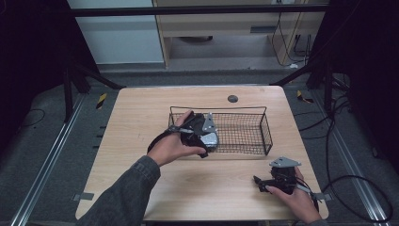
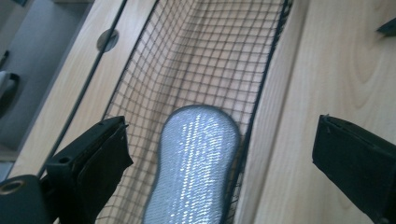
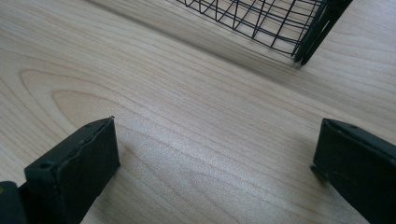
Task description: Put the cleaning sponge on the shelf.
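Silver insole (image 2: 194, 163) lies in the wire basket (image 1: 263, 123), at its left end: light, floppy; pinch its edge. Left gripper (image 2: 219, 154) hovers above, fingers apart; right gripper (image 3: 215, 163) open over bare tabletop (image 3: 187, 116).

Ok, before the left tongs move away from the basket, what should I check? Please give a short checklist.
1. Silver pad lies inside the wire basket: ok.
2. Left tongs open, jaws apart on either side of the pad, not pinching it: ok.
3. Pad flat on the basket floor: cannot tell, its near end is out of frame.
4. Basket stands upright on the table: ok.
5. Right tongs open, over bare wood, apart from the basket: ok.
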`<state>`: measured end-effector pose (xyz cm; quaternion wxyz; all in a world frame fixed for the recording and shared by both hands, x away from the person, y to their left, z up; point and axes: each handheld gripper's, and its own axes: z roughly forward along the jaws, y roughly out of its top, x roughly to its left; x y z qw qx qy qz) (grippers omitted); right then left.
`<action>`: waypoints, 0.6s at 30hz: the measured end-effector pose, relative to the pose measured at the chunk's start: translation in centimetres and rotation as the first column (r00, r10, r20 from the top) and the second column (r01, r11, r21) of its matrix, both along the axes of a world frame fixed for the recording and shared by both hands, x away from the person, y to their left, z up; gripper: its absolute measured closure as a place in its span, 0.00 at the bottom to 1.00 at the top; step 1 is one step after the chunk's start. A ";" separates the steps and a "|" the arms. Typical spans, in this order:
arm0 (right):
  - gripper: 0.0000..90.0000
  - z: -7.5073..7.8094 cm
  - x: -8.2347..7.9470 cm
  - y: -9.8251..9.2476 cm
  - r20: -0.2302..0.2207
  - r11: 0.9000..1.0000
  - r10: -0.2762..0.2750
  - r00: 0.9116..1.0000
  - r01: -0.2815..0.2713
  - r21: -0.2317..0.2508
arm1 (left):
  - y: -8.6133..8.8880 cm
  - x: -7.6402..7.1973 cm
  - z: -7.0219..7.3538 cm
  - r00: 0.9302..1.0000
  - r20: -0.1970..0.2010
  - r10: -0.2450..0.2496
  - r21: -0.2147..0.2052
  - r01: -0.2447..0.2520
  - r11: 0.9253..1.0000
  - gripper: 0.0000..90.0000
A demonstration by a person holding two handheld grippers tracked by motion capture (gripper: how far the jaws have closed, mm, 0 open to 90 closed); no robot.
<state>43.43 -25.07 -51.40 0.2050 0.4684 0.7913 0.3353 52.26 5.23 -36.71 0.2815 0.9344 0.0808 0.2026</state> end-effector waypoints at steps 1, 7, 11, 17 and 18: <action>0.00 0.0 0.0 0.0 0.000 1.000 0.000 1.000 0.000 0.000 | -0.1 -0.2 0.0 1.000 0.000 -0.003 -0.003 0.003 1.000 0.04; 0.00 0.0 0.0 0.0 -0.001 1.000 -0.001 1.000 0.001 0.002 | -0.5 -1.2 0.1 1.000 0.001 -0.016 -0.038 0.016 0.999 0.04; 0.00 0.0 0.0 0.0 -0.001 1.000 0.000 1.000 0.000 0.002 | -0.6 -1.9 0.0 1.000 0.002 -0.028 -0.045 0.028 0.999 0.04; 0.00 0.0 0.0 0.0 -0.001 1.000 -0.001 1.000 0.001 0.002 | -0.6 -3.0 -0.1 0.999 0.009 -0.046 -0.052 0.047 0.998 0.04; 0.00 0.0 0.0 0.0 -0.001 1.000 -0.001 1.000 0.001 0.002 | -0.6 -3.2 -0.1 0.999 0.008 -0.049 -0.050 0.049 0.998 0.04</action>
